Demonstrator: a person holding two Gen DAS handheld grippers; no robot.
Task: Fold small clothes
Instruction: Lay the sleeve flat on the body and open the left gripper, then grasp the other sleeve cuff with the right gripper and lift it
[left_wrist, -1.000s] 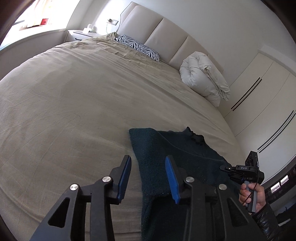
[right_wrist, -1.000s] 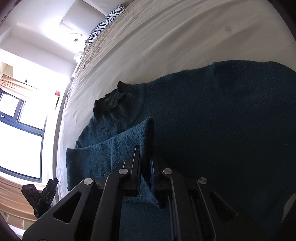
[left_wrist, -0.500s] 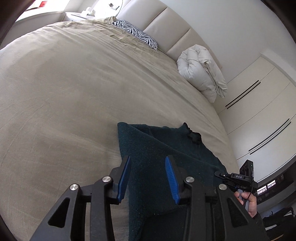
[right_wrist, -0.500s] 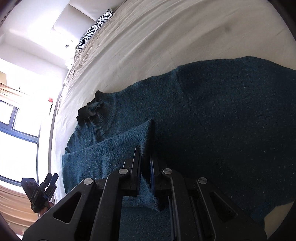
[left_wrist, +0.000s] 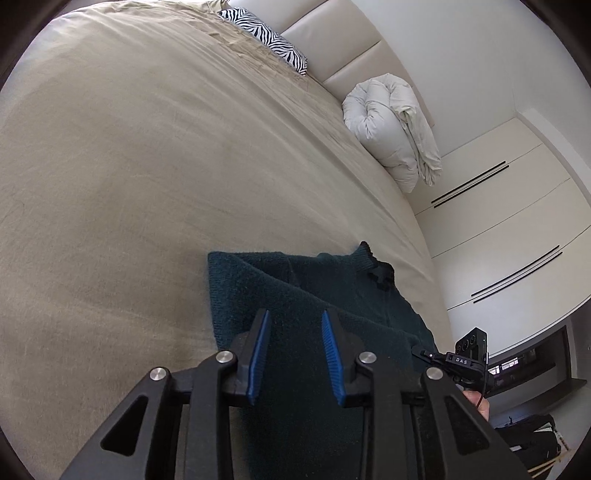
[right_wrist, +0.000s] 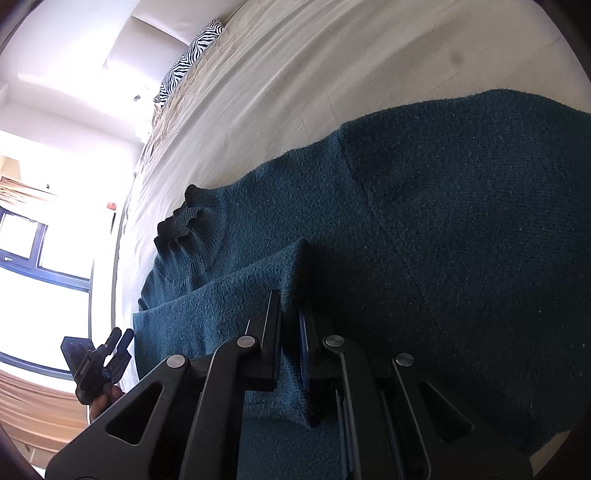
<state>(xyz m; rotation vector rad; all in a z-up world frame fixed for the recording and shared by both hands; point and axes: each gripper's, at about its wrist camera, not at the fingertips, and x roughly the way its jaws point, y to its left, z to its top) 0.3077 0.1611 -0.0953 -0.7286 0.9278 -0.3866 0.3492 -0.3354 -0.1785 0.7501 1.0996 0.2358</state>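
Observation:
A dark teal knitted sweater lies on the beige bed, its ribbed collar toward the far right. My left gripper is open, its blue pads hovering over the sweater's near part. In the right wrist view the sweater spreads wide with its collar at the left. My right gripper is shut on a folded sleeve of the sweater, laid across the body. The right gripper also shows in the left wrist view, and the left gripper in the right wrist view.
A zebra-print pillow and a rolled white duvet lie at the padded headboard. White wardrobe doors stand beside the bed. A bright window is at the left in the right wrist view.
My left gripper has moved in over the sweater, which now lies between its open pads. My right gripper keeps its hold on the sleeve and has shifted slightly over the sweater body.

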